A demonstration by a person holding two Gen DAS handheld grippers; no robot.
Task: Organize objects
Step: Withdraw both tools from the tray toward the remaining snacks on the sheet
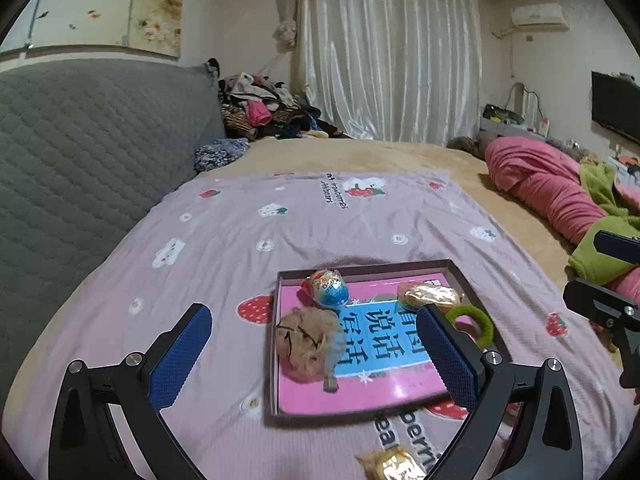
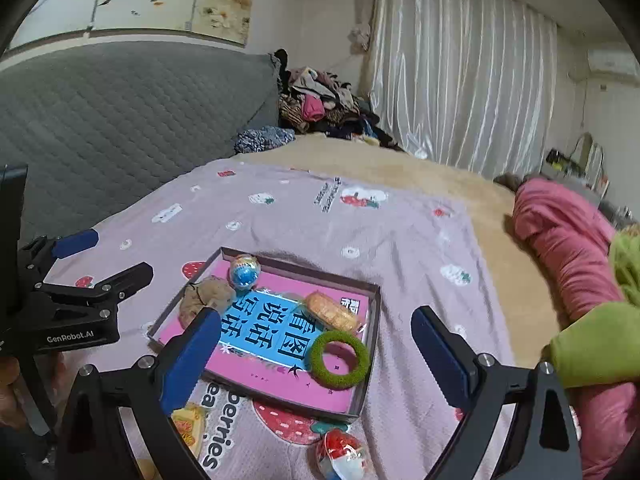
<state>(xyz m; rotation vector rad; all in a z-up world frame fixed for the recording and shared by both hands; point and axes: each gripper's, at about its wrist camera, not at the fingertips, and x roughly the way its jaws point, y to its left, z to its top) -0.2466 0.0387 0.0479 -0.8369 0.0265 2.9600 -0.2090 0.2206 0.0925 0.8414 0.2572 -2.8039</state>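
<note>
Tray: a shallow rectangular cardboard box tray (image 2: 370,320) with dark walls, its floor a pink sheet with a blue panel of large Chinese characters; it sits on the bedspread.
In the tray, far corner: a foil-wrapped egg-shaped sweet in blue, white and red (image 1: 326,286).
In the tray, left side: a fuzzy beige-brown hair scrunchie (image 1: 308,340), just beside the egg.
In the tray, right side: a golden oval pastry in clear wrap (image 2: 331,312), and nearer than it a fuzzy green ring (image 2: 339,358) lying flat by the tray's right wall.
Outside the tray, near edge: a gold-wrapped snack (image 1: 394,466) and a second egg-shaped sweet in red, white and blue (image 2: 340,454), both on the cloth just short of the tray.
Left gripper (image 1: 316,356): blue-padded jaws spread wide, nothing between the pads; it hangs above the tray's left half, clear of it.
Right gripper (image 2: 318,354): jaws likewise wide and empty, raised over the tray's near right part.
Bedspread: pale lilac cloth with strawberry print (image 1: 224,240) under the tray.
</note>
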